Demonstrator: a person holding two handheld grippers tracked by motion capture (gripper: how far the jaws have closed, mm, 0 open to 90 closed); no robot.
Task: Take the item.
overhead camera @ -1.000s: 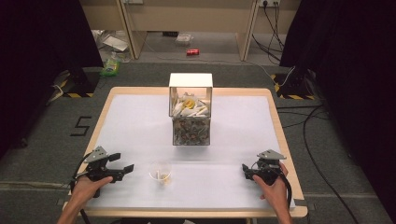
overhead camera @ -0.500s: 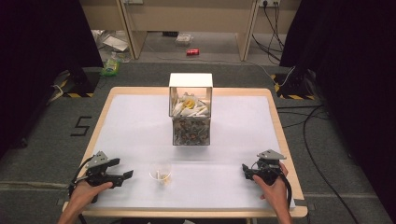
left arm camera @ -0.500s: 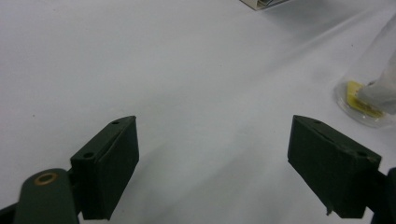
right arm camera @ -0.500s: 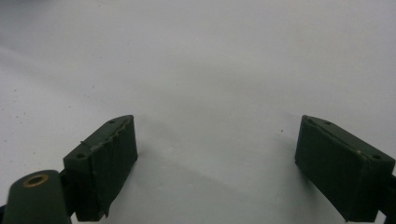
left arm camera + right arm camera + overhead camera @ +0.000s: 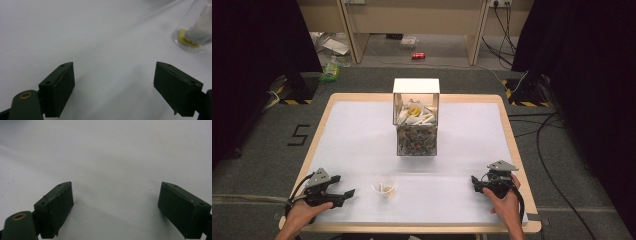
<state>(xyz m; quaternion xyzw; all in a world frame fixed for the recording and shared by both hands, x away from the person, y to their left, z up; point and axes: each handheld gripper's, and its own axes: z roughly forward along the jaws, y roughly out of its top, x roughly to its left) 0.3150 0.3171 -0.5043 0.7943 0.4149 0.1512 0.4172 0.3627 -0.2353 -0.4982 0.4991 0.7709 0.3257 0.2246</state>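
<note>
The left tool (image 5: 343,193) rests at the near left corner of the worktop (image 5: 362,130), held by the person's left hand (image 5: 302,212). Its jaws stand wide apart, released, with bare white surface between them. The right tool (image 5: 476,183) rests at the near right side, held by the right hand (image 5: 507,202); its jaws are likewise spread and grasp nothing. A small clear cup (image 5: 383,184) stands near the front edge between the two tools, closer to the left one, with a yellow item and a pale piece inside. A clear box (image 5: 416,117) of mixed items stands at mid-worktop, well apart from both tools.
</note>
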